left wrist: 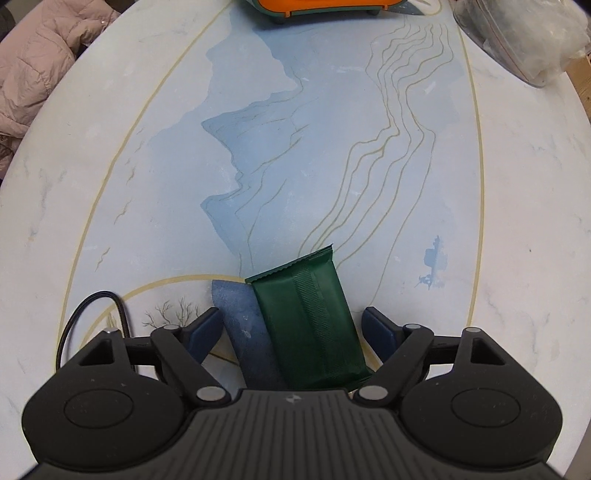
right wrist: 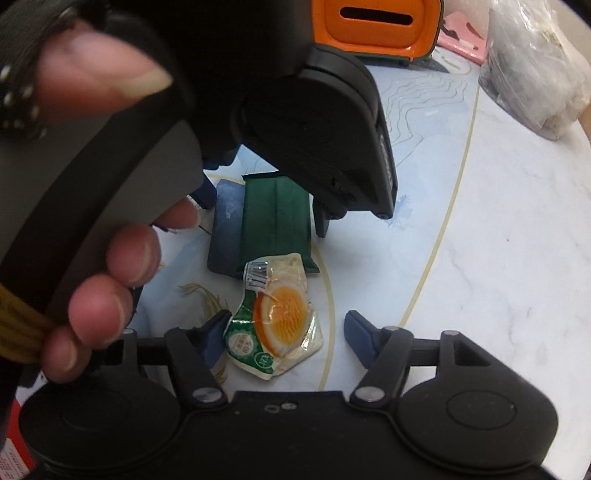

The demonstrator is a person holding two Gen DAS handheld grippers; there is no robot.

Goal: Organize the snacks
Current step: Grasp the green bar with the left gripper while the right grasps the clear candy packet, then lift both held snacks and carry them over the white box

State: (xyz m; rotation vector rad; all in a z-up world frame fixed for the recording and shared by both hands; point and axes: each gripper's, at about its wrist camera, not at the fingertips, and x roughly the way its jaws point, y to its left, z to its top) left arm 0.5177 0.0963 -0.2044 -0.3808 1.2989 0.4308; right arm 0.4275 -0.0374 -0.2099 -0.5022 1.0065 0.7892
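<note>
A dark green snack packet [left wrist: 310,325] lies on the table between the fingers of my left gripper [left wrist: 291,328], which is open around it. A dark blue packet [left wrist: 243,328] lies beside it on its left, partly under it. In the right wrist view both packets show, the green [right wrist: 277,218] and the blue [right wrist: 225,225], with the left gripper's body above them. My right gripper [right wrist: 284,332] is open around a clear packet with an orange egg picture and green label [right wrist: 277,321]; its left finger is close to the packet's edge.
An orange and green container [left wrist: 325,5] stands at the table's far edge, also in the right wrist view [right wrist: 380,26]. A clear plastic bag [left wrist: 524,37] sits far right. A pink jacket [left wrist: 33,74] lies off the table's left. The person's hand [right wrist: 110,277] holds the left gripper.
</note>
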